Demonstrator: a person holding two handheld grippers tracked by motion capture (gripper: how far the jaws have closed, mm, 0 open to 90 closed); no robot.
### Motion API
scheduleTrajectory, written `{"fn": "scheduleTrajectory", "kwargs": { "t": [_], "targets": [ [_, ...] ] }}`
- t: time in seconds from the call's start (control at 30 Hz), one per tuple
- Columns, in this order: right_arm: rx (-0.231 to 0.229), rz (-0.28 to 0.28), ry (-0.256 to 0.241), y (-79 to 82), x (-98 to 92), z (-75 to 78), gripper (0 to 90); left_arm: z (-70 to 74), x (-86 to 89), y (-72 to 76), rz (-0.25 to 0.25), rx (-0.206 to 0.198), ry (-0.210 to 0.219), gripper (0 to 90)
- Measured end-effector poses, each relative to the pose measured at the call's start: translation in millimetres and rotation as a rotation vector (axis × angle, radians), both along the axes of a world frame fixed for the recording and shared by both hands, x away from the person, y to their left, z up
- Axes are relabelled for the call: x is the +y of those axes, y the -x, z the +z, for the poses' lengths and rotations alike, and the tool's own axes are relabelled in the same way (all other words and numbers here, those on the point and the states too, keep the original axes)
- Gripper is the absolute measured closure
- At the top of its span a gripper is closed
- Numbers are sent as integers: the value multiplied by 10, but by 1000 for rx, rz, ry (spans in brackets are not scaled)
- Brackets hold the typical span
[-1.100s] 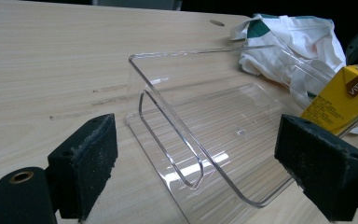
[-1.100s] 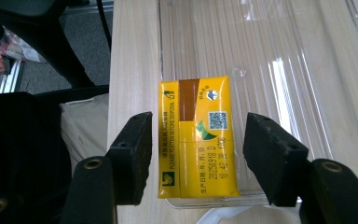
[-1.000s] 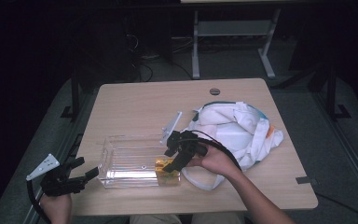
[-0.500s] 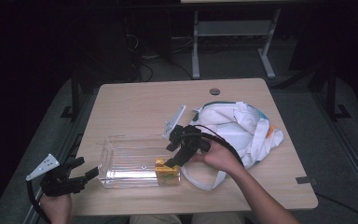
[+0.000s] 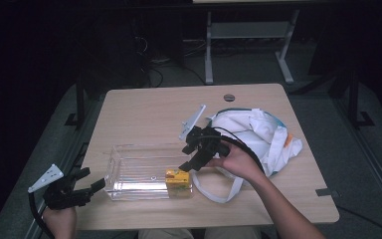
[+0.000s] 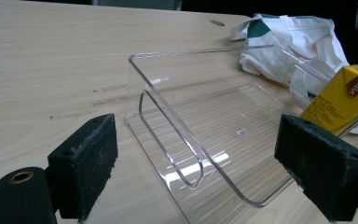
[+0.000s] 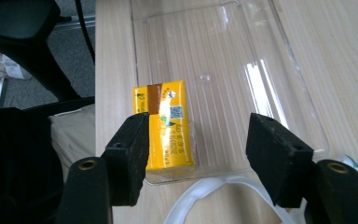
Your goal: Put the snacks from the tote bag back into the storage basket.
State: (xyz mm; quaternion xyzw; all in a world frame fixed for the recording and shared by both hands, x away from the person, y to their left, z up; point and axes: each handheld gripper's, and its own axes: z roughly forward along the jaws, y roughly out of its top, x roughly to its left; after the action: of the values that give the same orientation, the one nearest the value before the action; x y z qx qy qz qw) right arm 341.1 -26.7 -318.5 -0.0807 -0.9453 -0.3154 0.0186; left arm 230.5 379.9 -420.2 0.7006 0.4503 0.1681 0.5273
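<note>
Scene: a person sits at a light wooden table [image 5: 149,114] in a dark room, holding a black two-jaw gripper in each hand.
Clear tray: a shallow, see-through plastic tray [image 5: 139,167] lies flat near the front edge of the table, toward 7 o'clock from the table's middle. One short end wall has a long handle slot, seen close up in the left gripper view [image 6: 170,135].
Tray contents: one yellow drink carton [image 5: 177,177] lies on its side on the tray floor, in the end nearest the right gripper, at the tray's 4 o'clock corner. The remaining tray floor is bare ribbed plastic.
Carton detail: in the right gripper view the carton [image 7: 165,123] shows a brown band near one end and small printed labels; the print is too small to read.
Right gripper: the right gripper [image 5: 195,160] hangs just above the carton, at 1 o'clock from it, jaws spread wide and holding nothing. In its own view [image 7: 198,149] one pad sits just beside the carton's edge; whether it touches cannot be told.
Left gripper: the left gripper [image 5: 92,184] sits at the table's front-left corner, at 9 o'clock from the tray, jaws parted and empty, pointing at the tray's slotted end [image 6: 196,158].
White bag: a crumpled white cloth bag [image 5: 258,134] with green trim lies at 3 o'clock from the tray, one white strap [image 5: 219,191] looping toward the tray's near corner.
</note>
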Motion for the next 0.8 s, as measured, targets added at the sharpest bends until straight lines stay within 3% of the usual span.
{"fn": "scheduleTrajectory", "kwargs": {
  "t": [0.8],
  "targets": [
    [-29,-102,-4,-120,-300,86,360,1,-2,1,0,3,-5,127]
  ]
}}
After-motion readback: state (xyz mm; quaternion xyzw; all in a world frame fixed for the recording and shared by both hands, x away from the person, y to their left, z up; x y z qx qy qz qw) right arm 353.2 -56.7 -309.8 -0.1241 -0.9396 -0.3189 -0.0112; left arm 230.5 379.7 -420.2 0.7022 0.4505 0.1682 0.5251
